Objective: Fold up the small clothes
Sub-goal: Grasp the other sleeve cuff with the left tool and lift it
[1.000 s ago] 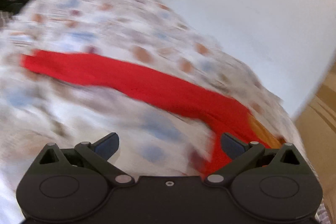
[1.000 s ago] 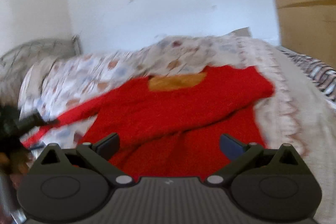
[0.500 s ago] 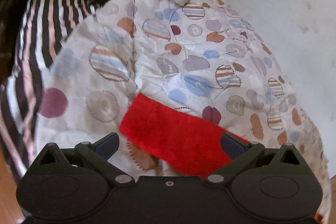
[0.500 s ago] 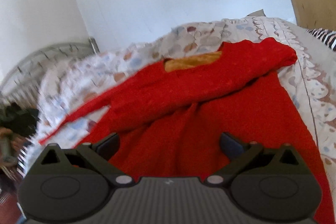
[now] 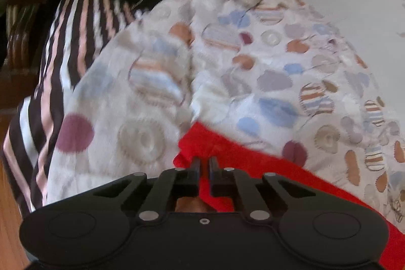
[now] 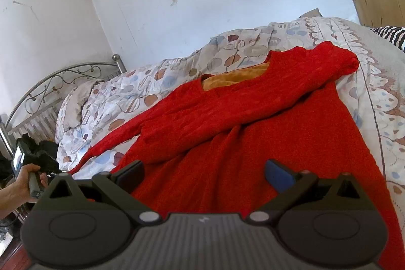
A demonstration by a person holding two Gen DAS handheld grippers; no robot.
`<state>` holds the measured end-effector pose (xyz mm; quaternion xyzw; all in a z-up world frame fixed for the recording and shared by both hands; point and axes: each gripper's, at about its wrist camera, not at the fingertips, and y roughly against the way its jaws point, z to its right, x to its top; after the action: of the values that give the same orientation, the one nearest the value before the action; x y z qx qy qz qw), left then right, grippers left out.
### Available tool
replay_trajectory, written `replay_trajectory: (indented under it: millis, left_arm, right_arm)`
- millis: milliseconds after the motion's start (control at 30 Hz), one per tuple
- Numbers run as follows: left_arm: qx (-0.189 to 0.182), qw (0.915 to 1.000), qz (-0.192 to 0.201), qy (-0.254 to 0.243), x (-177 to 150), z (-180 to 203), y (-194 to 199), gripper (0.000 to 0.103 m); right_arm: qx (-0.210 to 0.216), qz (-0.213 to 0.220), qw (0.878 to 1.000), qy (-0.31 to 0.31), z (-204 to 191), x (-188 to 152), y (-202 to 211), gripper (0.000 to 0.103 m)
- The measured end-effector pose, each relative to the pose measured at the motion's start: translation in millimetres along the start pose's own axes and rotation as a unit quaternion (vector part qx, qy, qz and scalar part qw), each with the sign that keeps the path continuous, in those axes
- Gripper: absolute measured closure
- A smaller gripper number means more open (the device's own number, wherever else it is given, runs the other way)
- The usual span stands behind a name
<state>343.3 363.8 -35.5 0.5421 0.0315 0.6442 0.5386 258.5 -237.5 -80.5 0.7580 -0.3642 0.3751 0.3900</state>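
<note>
Just closing on the sleeve [image 5: 202,143] end near the bed [image 5: 141,141] edge, left gripper [image 5: 204,165] pinching soft, light red knit [image 6: 253,138]; right gripper [image 6: 202,172] hovering agape over the hem, likely next hold.

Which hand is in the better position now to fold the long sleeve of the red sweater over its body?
Left. The left claw has just closed on the red sleeve end. The right claw hangs open over the sweater's body and grips nothing.

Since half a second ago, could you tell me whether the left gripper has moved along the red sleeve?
Yes. The left gripper has advanced toward the sleeve's cuff end and its jaws have just closed on it, judged against the patterned quilt.
</note>
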Motion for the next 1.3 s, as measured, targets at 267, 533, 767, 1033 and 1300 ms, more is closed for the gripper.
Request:
replay_trajectory:
  millis: [267, 533, 767, 1033, 1300]
  left_arm:
    - [-0.061, 0.9853, 0.125, -0.099, 16.8, 66.3, 54.8, 0.098]
    - [-0.244, 0.9291, 0.187, -0.206, -3.3, 151.3, 143.9, 0.098]
    - [-0.357, 0.8860, 0.180, -0.235, -50.5, 210.4, 207.3, 0.098]
    - [-0.446, 0.8434, 0.106, -0.280, -147.6, 250.7, 244.4, 0.098]
    - [-0.459, 0.8140, 0.008, -0.356, -259.0, 254.3, 235.7, 0.098]
  right_arm:
    - [0.000, 0.003, 1.000, 0.000, -0.1, -1.2, 1.3, 0.000]
    - [-0.031, -0.009, 0.999, -0.004, -7.7, 9.4, 6.1, 0.000]
    - [-0.102, 0.016, 0.994, 0.035, -22.1, 22.5, 49.7, 0.000]
    - [-0.236, 0.012, 0.972, 0.008, 2.2, 26.0, 95.3, 0.000]
    - [-0.280, 0.025, 0.959, -0.026, 31.5, 18.8, 130.0, 0.000]
